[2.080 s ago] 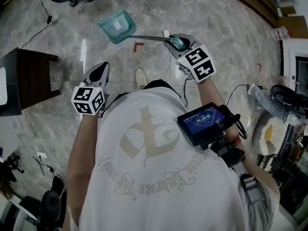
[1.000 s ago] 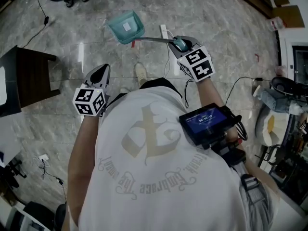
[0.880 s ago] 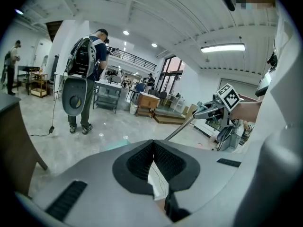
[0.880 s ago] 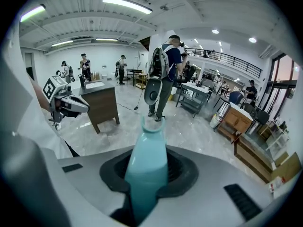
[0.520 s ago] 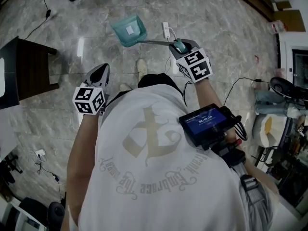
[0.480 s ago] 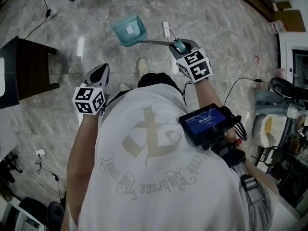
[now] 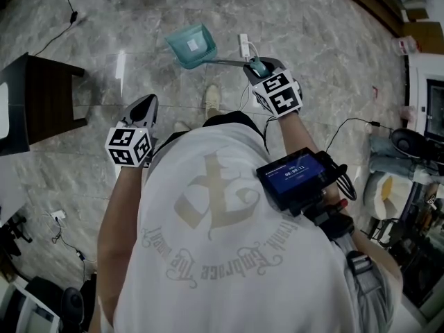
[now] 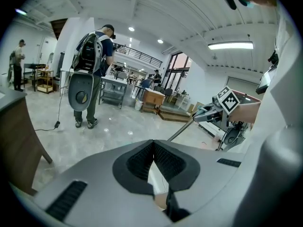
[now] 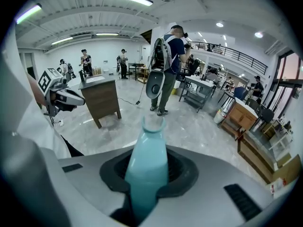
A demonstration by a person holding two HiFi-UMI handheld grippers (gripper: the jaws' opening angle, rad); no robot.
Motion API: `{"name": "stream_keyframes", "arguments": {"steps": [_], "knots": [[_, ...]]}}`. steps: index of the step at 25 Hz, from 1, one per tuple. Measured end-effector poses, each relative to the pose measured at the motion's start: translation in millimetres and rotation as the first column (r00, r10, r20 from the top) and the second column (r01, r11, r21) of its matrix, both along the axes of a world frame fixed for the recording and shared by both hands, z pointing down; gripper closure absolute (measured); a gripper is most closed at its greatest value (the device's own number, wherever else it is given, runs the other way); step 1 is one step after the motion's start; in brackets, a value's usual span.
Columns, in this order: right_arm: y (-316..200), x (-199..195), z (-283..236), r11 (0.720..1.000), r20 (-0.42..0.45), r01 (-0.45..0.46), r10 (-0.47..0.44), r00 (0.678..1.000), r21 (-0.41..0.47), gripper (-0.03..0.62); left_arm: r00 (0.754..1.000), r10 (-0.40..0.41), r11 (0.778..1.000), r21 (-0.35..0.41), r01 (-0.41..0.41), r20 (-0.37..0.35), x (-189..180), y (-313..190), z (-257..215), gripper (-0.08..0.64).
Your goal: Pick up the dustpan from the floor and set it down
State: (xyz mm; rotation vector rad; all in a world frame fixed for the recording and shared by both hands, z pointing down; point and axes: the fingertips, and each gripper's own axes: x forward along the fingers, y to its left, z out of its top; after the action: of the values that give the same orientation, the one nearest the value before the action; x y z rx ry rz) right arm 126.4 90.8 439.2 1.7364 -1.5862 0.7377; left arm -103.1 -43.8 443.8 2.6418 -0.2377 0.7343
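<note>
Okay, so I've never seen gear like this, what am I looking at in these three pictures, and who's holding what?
There is no robot here. A person holds a hand-held claw in each hand; the patterned cubes belong to the claws. The head view looks down from the person's head at a marble floor. The other two come from cameras riding on each claw. The right claw is clamped on the teal handle of a long dustpan. The left claw is shut with nothing in it.
</note>
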Motion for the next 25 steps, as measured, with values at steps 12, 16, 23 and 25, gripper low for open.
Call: {"name": "stream_keyframes", "arguments": {"steps": [12,16,23,25], "knots": [[-22,71,34,0.995,0.016,0.070,-0.069,0.998,-0.073,0.499,0.999,0.024,1.000,-0.018,-0.024,0.046,81,-12,12,0.548],[-19,72,39,0.991,0.007,0.083,-0.083,0.997,-0.102,0.499,0.999,0.031,0.999,-0.011,-0.030,0.043,82,-8,9,0.548],[-21,91,55,0.987,0.023,0.084,-0.082,0.996,-0.139,0.499,0.997,0.045,0.999,-0.015,-0.044,0.059,95,-10,6,0.548],[-24,112,69,0.985,0.038,0.081,-0.076,0.996,-0.153,0.499,0.996,0.050,0.999,-0.019,-0.049,0.070,116,-16,12,0.548]]}}
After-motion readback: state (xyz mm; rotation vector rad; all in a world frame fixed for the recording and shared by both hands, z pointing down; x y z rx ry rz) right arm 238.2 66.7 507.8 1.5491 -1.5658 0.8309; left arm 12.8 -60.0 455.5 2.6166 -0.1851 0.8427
